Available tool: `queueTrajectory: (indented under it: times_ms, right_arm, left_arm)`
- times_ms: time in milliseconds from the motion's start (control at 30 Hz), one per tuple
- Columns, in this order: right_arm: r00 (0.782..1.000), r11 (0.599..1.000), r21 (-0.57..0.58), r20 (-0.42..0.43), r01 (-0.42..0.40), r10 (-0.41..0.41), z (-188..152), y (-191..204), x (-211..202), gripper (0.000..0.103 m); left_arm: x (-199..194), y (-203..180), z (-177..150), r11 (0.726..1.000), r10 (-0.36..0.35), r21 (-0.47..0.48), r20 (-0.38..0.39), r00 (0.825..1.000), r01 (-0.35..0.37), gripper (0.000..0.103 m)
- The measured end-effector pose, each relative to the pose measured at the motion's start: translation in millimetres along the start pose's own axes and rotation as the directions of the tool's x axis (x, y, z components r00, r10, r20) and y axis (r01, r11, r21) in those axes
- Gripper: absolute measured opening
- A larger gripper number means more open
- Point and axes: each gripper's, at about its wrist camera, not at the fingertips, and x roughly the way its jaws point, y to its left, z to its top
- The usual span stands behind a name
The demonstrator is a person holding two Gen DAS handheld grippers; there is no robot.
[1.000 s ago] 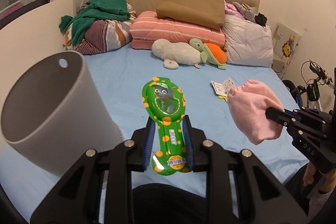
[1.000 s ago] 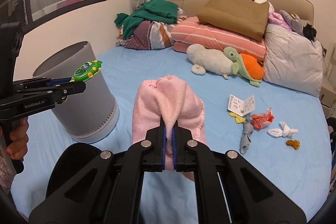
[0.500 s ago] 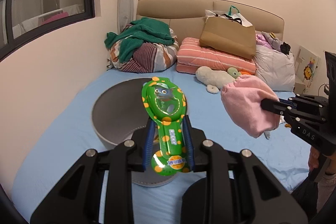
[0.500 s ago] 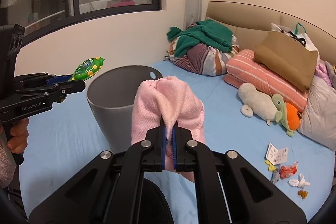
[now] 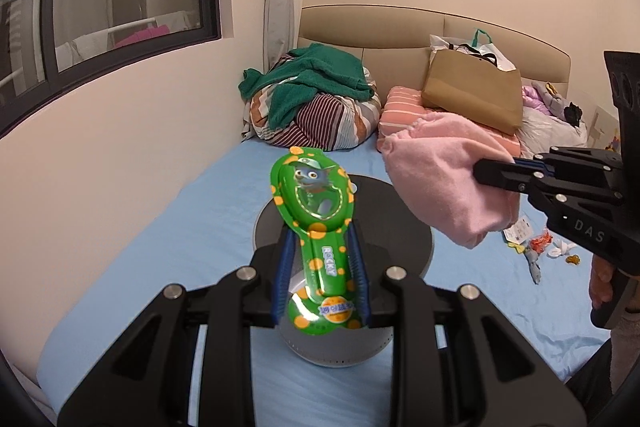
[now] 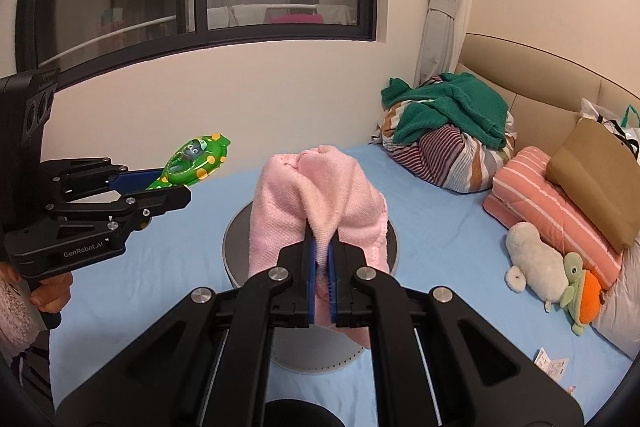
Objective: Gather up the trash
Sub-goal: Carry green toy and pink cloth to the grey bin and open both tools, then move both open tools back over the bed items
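My left gripper [image 5: 320,239] is shut on a green cartoon-printed package [image 5: 316,211] with yellow dots, held above the grey trash bin [image 5: 404,227] on the blue bed. From the right wrist view the same package [image 6: 192,165] sticks out of the left gripper [image 6: 176,189] at the left. My right gripper [image 6: 322,243] is shut on a pink cloth [image 6: 316,199], which hangs over the bin [image 6: 236,239]. In the left wrist view that pink cloth [image 5: 444,179] and the right gripper [image 5: 494,175] are at the right, over the bin's far rim.
Small bits of trash [image 5: 536,247] and a paper slip [image 6: 552,365] lie on the blue sheet [image 5: 192,227]. At the headboard are a clothes pile [image 6: 444,131], striped pillow [image 6: 548,195], brown bag [image 6: 596,167] and plush toys [image 6: 548,267]. A wall with a window runs along the left.
Both grippers rose and swung left toward the bin, which now sits right below them. Each keeps its grip: the green package in the left, the pink cloth in the right.
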Motion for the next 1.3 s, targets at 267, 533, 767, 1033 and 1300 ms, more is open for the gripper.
queueTrajectory:
  times_ms: [267, 533, 767, 1033, 1300]
  right_arm:
    - [0.997, 1.0, -0.001, -0.066, -0.031, 0.031, 16.2, -2.3, 47.9, 0.013]
    - [0.997, 0.999, 0.029, -0.075, 0.032, -0.03, 13.2, -24.6, 73.5, 0.07]
    - [0.992, 0.993, 0.054, -0.076, 0.105, -0.101, -12.3, -48.1, 55.1, 0.069]
    - [0.965, 0.956, 0.146, -0.109, 0.255, -0.24, -71.0, -98.4, 14.2, 0.069]
    - [0.887, 0.855, 0.247, -0.204, 0.456, -0.414, -150.3, -170.6, -37.4, 0.069]
  left_arm:
    - [37.6, 10.2, 6.1, 0.998, -0.045, -0.041, -0.063, 0.997, 0.042, 0.031]
    - [52.4, 8.4, 11.6, 0.999, -0.009, -0.031, -0.057, 0.998, 0.008, 0.074]
    - [67.2, -11.0, 9.4, 0.999, -0.043, -0.016, -0.08, 0.996, 0.042, 0.074]
    - [89.1, -73.5, 4.3, 0.988, -0.141, 0.048, -0.108, 0.984, 0.146, 0.074]
    - [126.1, -165.7, -12.3, 0.956, -0.252, 0.109, -0.178, 0.951, 0.274, 0.074]
